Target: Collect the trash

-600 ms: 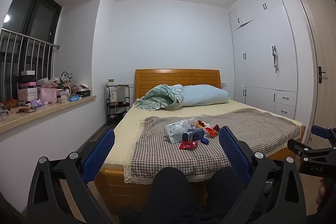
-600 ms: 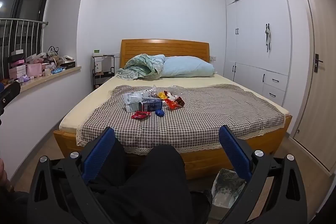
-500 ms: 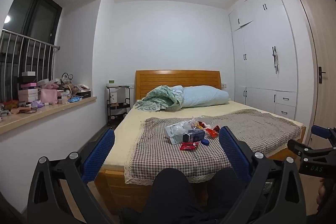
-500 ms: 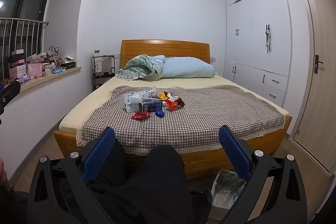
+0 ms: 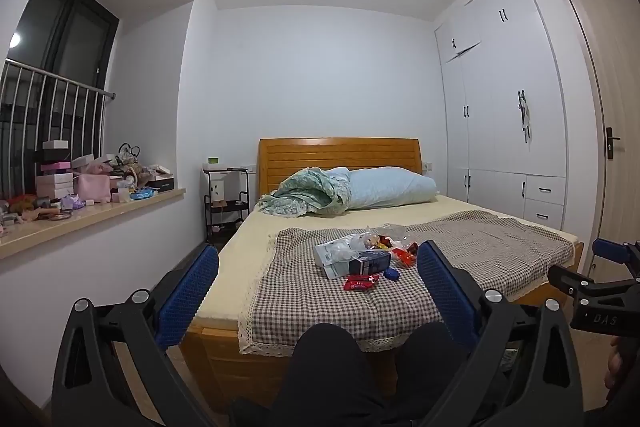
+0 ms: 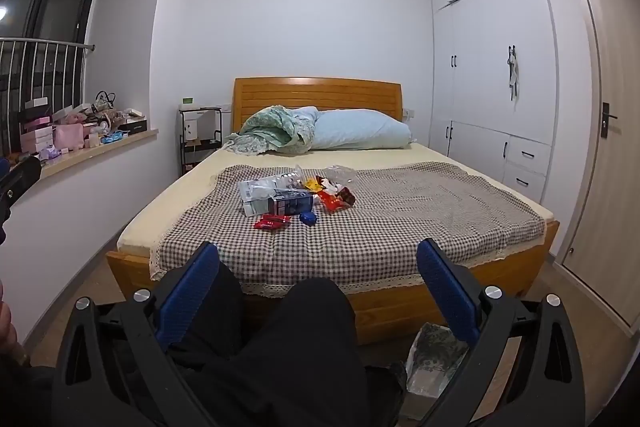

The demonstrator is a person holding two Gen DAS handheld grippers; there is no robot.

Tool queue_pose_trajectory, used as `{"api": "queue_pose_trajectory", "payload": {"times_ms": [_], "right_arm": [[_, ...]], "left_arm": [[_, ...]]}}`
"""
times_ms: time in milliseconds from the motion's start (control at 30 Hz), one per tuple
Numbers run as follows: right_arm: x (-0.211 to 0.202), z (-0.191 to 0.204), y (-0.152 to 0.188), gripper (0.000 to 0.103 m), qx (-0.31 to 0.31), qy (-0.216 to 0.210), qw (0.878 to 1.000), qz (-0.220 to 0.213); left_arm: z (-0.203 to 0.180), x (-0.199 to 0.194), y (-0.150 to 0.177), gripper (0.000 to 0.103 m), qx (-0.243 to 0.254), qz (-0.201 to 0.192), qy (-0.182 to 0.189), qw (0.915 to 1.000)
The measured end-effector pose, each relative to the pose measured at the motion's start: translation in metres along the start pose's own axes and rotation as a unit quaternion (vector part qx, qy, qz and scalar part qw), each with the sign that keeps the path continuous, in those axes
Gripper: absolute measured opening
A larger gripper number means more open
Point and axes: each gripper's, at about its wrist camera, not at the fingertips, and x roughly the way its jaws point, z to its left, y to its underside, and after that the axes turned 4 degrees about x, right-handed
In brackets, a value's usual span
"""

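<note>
With both tools held out toward the bed (image 6: 460, 291), the left gripper (image 5: 318, 281) is gaping wide, nothing between its blue pads (image 5: 188, 297), and the right gripper (image 6: 318, 281) is standing just as wide and just as empty. Ahead of the left gripper and a touch to its right, the trash (image 5: 362, 257) is sitting in a small heap on the checked cloth (image 5: 312, 303). From the right gripper that heap (image 6: 294, 197) is lying ahead and a little left, well clear of the pads. A dark carton (image 6: 290, 205) is lying on its side in the middle of it, a red wrapper (image 6: 271, 223) is resting nearest the gripper, a blue bit (image 6: 308, 217) is sitting just beside that, and more red and yellow wrappers (image 6: 334, 197) are bunching to the right. A white packet (image 6: 260, 189) is touching the carton's far side. Below the right gripper, the person's dark-clad knees (image 6: 308, 339) are filling the gap, and a lined bin (image 6: 434, 355) is standing on the floor under the right-hand pad. Beyond the heap, a pillow (image 6: 360, 135) is lying by the headboard.
</note>
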Motion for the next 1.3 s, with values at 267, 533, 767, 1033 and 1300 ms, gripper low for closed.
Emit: {"api": "queue_pose_trajectory", "payload": {"times_ms": [267,533,767,1033,1300], "right_arm": [[-0.004,-0.007,-0.003,0.095,0.032,0.000,0.999,-0.009],[-0.003,-0.004,-0.003,0.095,0.028,-0.005,1.000,-0.005],[-0.005,-0.005,-0.004,0.095,0.028,-0.010,1.000,-0.007],[-0.001,-0.004,-0.004,0.095,0.022,-0.009,1.000,-0.001],[-0.001,0.004,-0.002,0.095,0.003,-0.005,1.000,0.001]], "left_arm": [[-0.002,-0.010,-0.001,0.096,0.001,-0.005,-0.002,1.0000],[-0.001,-0.011,-0.001,0.096,0.002,-0.007,-0.002,1.0000],[-0.003,-0.011,-0.001,0.096,0.005,-0.009,-0.003,0.9999],[-0.004,-0.010,0.001,0.096,0.006,-0.009,-0.003,0.9999],[-0.004,-0.009,0.003,0.096,0.005,-0.009,-0.004,0.9999]]}}
